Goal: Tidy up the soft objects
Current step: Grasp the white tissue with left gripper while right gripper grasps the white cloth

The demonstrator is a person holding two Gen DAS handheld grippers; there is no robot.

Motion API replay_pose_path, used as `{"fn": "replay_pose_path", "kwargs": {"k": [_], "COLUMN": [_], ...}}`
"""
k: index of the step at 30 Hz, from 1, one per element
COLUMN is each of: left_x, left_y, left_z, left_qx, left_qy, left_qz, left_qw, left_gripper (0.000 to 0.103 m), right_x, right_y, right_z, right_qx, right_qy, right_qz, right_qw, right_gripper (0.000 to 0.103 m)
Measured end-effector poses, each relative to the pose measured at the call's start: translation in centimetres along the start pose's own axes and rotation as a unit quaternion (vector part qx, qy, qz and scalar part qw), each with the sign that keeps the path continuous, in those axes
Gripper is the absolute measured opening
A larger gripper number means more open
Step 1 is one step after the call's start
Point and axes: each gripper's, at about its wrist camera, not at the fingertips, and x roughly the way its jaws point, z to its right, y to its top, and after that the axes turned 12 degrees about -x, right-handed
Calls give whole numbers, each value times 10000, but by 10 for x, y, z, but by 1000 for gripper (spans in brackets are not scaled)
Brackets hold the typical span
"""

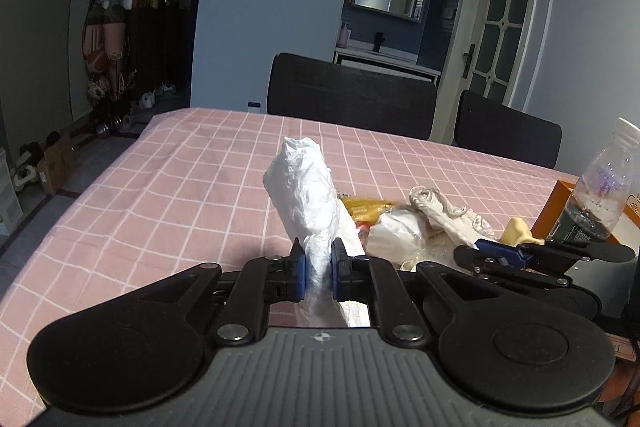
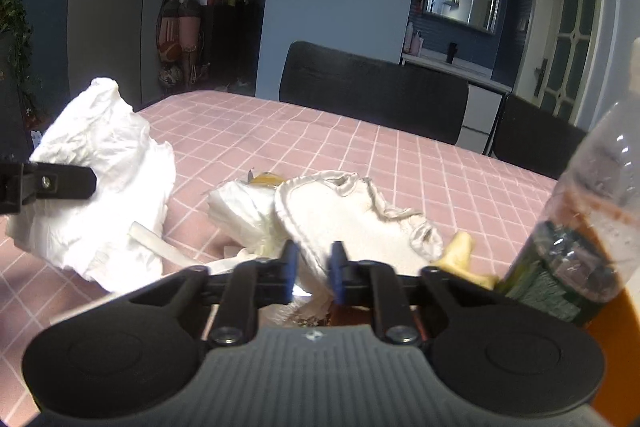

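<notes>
A: While the left tongs (image 1: 318, 269) are clamping the white plastic bag (image 1: 308, 187) at lower centre of the left wrist view, which step would you say is in hand?

B: Sorting, I'd judge. The bag is standing up out of the tongs, lifted above the pink checked worktop (image 1: 160, 187), and the blue pads are pressing its lower end into a narrow neck.

A: And the right tongs (image 2: 314, 269)?

B: They are sitting partly closed around the edge of the cream cloth (image 2: 340, 219), at lower centre of the right wrist view. The cloth is filling the gap between the pads, but I cannot tell whether they are truly gripping it or only touching it.

A: What is lying beyond?

B: A smaller white bundle (image 2: 240, 211) is resting just left of the cloth, with a yellow packet (image 2: 266, 179) peeking out behind it. A plastic bottle (image 2: 580, 247) is standing at the right edge.

A: Next move?

B: Probably carrying the bag to wherever the soft things are being gathered. It is calling for a steady grip, since thin plastic is likely to slip. The dark chairs (image 1: 352, 95) are waiting farthest back.
</notes>
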Motion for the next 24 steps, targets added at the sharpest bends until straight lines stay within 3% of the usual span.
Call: {"fn": "replay_pose_path", "kwargs": {"k": [3, 8, 13, 16, 24], "left_x": [-7, -27, -43, -52, -59], "left_y": [4, 7, 4, -1, -28], "left_z": [4, 15, 27, 31, 34], "left_qx": [8, 72, 207, 211, 239], "left_qy": [-37, -131, -244, -378, -541], "left_qz": [98, 303, 355, 315, -117], "left_qw": [9999, 9994, 9989, 9986, 9982], "left_gripper": [12, 12, 12, 12, 13], "right_x": [-16, -58, -106, -130, -156], "right_y": [3, 13, 15, 12, -24], "right_z": [-1, 5, 14, 26, 50], "right_qx": [-185, -81, 145, 486, 1280], "right_qy": [-177, -76, 129, 501, 1142], "right_qz": [196, 550, 815, 915, 565], "right_qw": [9995, 9984, 9965, 9934, 9836], "right_gripper": [4, 2, 2, 2, 3]}}
